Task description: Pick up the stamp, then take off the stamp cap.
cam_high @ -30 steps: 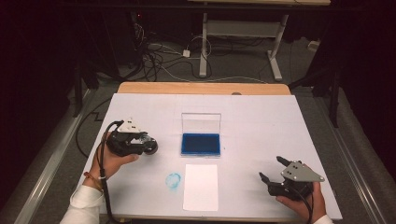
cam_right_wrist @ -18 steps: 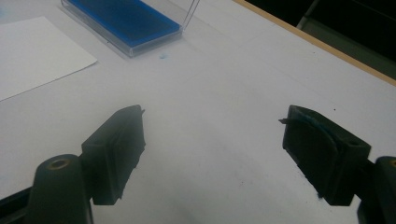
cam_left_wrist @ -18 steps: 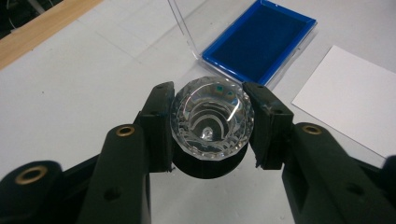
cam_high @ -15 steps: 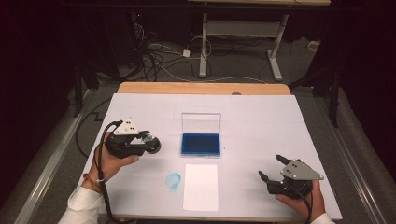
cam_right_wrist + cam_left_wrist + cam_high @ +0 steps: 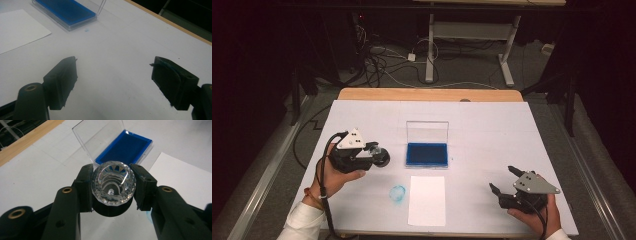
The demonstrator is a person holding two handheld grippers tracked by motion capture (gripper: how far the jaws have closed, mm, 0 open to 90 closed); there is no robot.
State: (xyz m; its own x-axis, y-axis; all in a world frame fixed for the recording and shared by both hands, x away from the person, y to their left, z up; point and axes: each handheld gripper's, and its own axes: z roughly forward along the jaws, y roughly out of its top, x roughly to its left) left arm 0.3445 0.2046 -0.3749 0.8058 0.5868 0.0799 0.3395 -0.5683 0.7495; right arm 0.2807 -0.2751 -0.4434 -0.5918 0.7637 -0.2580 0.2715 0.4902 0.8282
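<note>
The left gripper is clamped on a round faceted clear-glass stamp, held above the worktop just beside the open blue ink pad case. The right gripper rests with jaws apart. The smooth glass could slip or twist between the pads, so the stamp may land askew and smear ink on the white paper sheet.

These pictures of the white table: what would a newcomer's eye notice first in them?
First, the faceted clear glass stamp with a black base, clamped in the left hand-held gripper above the left part of the white table. Next, the open clear plastic case with a vivid blue ink pad at the centre, its lid upright. A white paper sheet lies just in front of it.
</note>
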